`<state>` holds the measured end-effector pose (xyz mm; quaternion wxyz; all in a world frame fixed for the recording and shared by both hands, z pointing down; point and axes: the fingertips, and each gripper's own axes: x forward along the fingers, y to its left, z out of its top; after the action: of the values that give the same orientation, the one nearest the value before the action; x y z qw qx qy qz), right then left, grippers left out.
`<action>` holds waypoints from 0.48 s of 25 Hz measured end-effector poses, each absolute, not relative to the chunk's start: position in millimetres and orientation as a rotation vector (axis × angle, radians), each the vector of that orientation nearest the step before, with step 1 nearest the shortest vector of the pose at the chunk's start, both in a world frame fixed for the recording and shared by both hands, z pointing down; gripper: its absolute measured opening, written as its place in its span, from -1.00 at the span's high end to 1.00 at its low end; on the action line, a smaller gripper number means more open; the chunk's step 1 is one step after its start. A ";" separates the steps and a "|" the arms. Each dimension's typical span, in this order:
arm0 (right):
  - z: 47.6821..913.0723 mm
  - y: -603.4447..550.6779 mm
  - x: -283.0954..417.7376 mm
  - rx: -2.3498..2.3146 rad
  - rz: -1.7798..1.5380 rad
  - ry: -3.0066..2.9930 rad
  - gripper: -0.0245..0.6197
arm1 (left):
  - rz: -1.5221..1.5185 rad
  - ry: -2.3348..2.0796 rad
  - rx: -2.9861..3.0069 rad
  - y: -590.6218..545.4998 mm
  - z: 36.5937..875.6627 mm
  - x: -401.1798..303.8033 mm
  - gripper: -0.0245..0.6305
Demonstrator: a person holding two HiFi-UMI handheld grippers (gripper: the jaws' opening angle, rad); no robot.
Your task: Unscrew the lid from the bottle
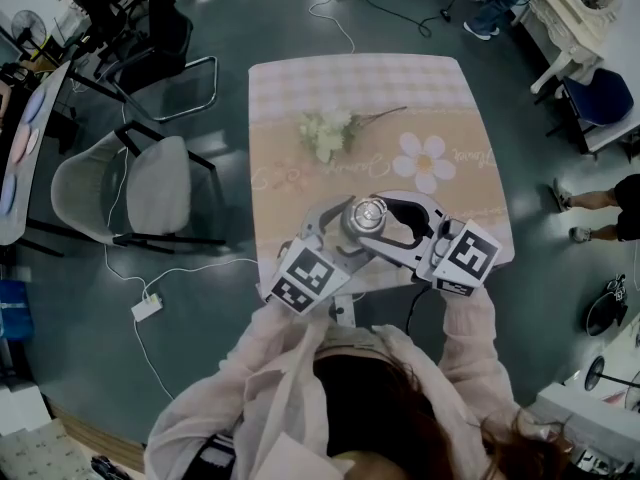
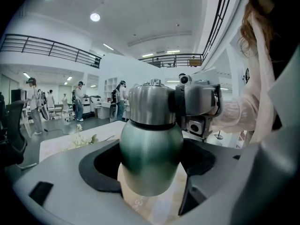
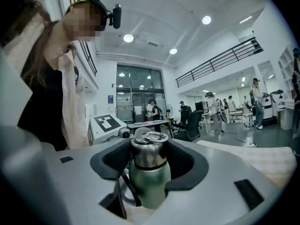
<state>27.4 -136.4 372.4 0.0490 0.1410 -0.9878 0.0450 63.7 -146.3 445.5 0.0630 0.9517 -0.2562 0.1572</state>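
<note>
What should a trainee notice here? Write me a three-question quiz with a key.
1. Choose: what stands between the jaws of the left gripper? A the chair; B the green body of the bottle; C nothing.
2. True or false: the lid is already off the bottle.
3. Fill in: on the table, beyond the bottle, lies a bunch of ____.
Key: 1 B; 2 false, it sits on the neck, between the jaws of the right gripper; 3 flowers.
</note>
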 end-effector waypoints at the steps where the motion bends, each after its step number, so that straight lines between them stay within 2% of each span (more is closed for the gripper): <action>1: 373.2 -135.7 27.4 0.394 0.139 -3.015 0.13 | 0.479 -0.769 2.877 -145.7 446.4 63.7 -0.23; 7: 375.9 -132.8 29.2 0.235 0.172 -3.055 0.13 | 0.498 -0.738 2.888 -141.9 449.8 63.7 -0.23; 12: 369.6 -140.6 32.7 0.345 0.156 -3.088 0.10 | 0.471 -0.781 2.881 -148.4 446.4 60.1 -0.23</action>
<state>32.7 -140.6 369.6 0.0151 0.1110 -0.9924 0.0502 60.1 -148.4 446.4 0.0598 0.9517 -0.2579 0.1554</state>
